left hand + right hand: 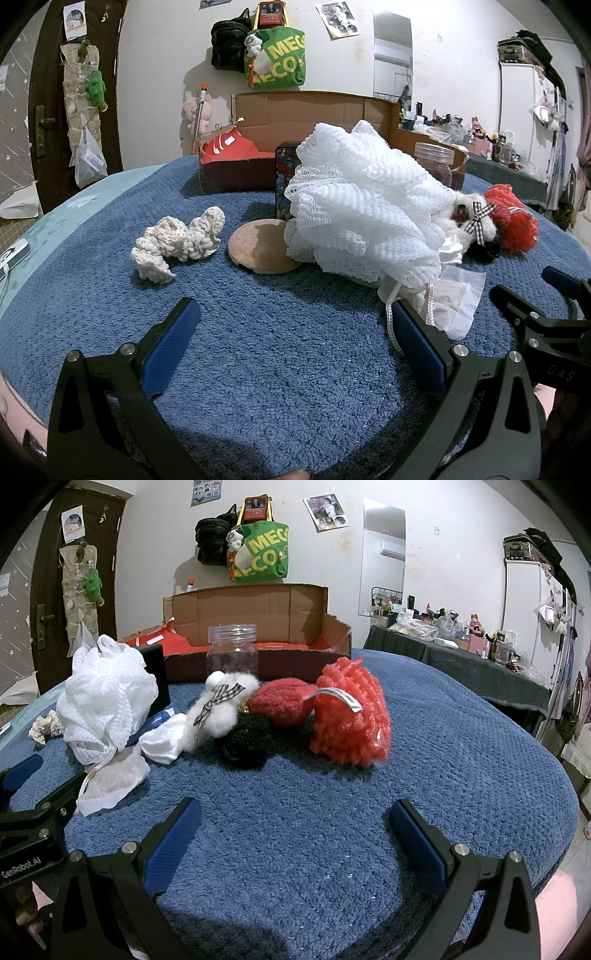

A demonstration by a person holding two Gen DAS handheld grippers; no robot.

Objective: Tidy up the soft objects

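Observation:
Soft things lie on a blue towel (258, 354). A big white mesh bath pouf (362, 206) sits mid-right, a cream crocheted piece (177, 240) to its left, a tan round puff (258, 247) between them. From the right wrist view I see the pouf (107, 698), a fluffy white toy with a checked bow (218, 712), a black pompom (243, 746), a dark red knitted ball (284, 705) and a red mesh sponge (351, 723). My left gripper (295, 314) is open above bare towel. My right gripper (295, 812) is open too, short of the red sponge.
An open cardboard box with a red lining (258, 646) stands at the back, a clear plastic jar (232, 650) before it. A dark patterned case (284, 177) stands behind the pouf. A cluttered side table (461, 657) is at the right. A door (74, 110) is at the left.

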